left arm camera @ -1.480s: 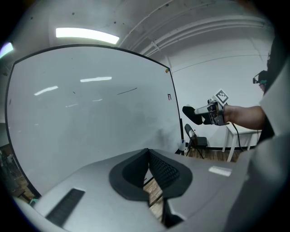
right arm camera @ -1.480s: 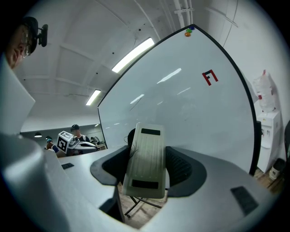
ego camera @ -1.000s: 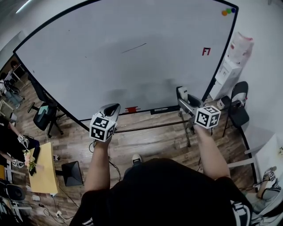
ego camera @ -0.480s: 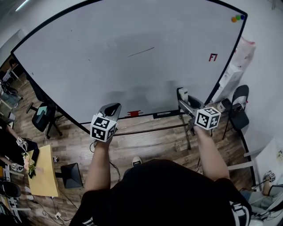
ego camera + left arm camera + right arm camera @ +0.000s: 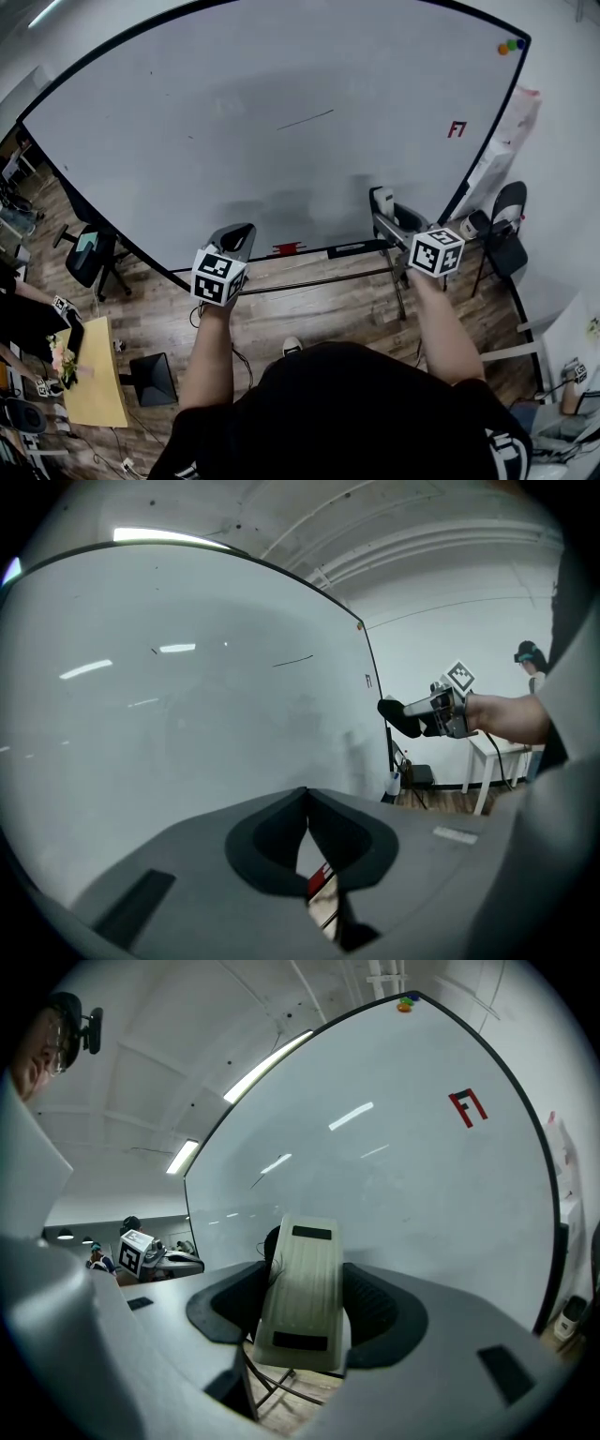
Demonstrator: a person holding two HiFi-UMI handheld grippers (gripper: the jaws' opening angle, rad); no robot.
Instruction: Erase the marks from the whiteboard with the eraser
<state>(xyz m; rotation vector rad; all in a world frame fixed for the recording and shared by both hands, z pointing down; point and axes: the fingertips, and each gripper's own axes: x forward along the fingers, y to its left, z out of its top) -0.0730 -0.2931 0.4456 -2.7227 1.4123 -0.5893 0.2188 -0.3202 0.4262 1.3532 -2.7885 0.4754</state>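
Right claw (image 5: 306, 1309) was clamped across the eraser (image 5: 302, 1269), a ribbed, cream, slab-shaped block, held low before the whiteboard (image 5: 187, 122), well below the thin black stroke (image 5: 306, 119) and the red mark (image 5: 457, 129). Gripped only by its sides, it could twist or slip once pressed on that smooth, glossy board, and skip the marks. Left claw (image 5: 306, 855) hung closed, empty.

Wood floor (image 5: 309, 314), black chair (image 5: 507, 223), yellow table (image 5: 94, 389)
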